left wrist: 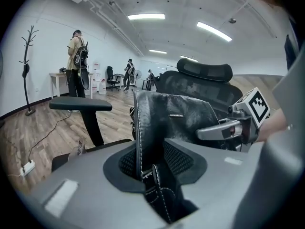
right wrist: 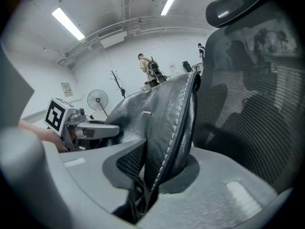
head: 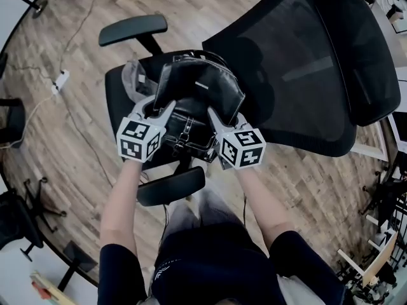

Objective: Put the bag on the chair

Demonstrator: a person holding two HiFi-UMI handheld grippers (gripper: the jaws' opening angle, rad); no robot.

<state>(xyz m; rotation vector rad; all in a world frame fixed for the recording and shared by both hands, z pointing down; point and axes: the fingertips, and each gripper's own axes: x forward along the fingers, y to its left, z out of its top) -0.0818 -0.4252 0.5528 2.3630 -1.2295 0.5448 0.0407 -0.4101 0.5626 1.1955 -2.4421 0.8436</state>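
Over the chair point(head: 299, 81) seat, left tongs point(head: 158, 108) and right tongs point(head: 216, 117) each pinch a stitched side edge of the bag point(head: 194, 91); it looks soft, floppy leather, so two-sided edge grips suit it.

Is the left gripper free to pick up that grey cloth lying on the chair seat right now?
Probably not yet. The left gripper is clamped on the edge of the black bag, so its jaws are full. The grey cloth lies close beside it, with nothing visible in between.

Bright ceiling strip lights point(left wrist: 146, 16) give even, soft light; both gripper views bulge fisheye with dark corners, near parts blurred.
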